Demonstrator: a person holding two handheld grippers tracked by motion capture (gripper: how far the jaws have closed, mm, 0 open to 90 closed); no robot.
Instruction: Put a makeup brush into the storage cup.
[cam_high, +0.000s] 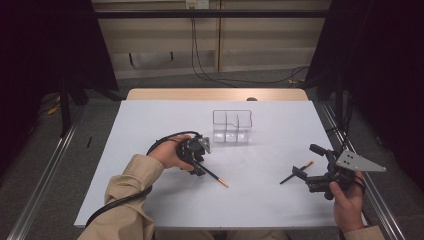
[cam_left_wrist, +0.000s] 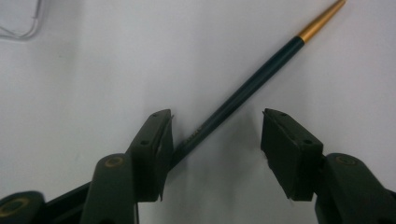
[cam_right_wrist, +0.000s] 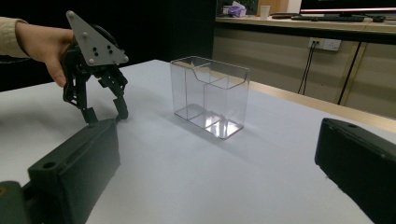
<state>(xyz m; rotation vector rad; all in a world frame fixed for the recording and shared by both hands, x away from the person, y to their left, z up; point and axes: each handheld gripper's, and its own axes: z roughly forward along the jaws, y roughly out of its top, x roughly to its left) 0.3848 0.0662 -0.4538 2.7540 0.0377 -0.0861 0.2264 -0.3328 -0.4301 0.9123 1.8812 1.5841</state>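
Observation:
A dark pen (cam_high: 212, 175) with a gold tip lies on the white table (cam_high: 150, 200), left of centre. My left gripper (cam_high: 196, 164) points down over its back end. In the left gripper view the pen (cam_left_wrist: 261, 77) runs between the jaws of my left gripper (cam_left_wrist: 219, 135). It lies against the left pad, with a wide gap to the right pad. A second gold-tipped pen (cam_high: 297, 171) lies at the right, by the lower jaw of my right gripper (cam_high: 308, 161). My right gripper (cam_right_wrist: 217, 154) stands wide open with nothing between its jaws.
A clear plastic organiser (cam_high: 232, 126) with several compartments stands upright behind the table's middle. The right gripper view has the organiser (cam_right_wrist: 210, 95) straight ahead and my left gripper (cam_right_wrist: 106, 111) to its left. A wooden edge (cam_high: 215, 94) runs along the far side.

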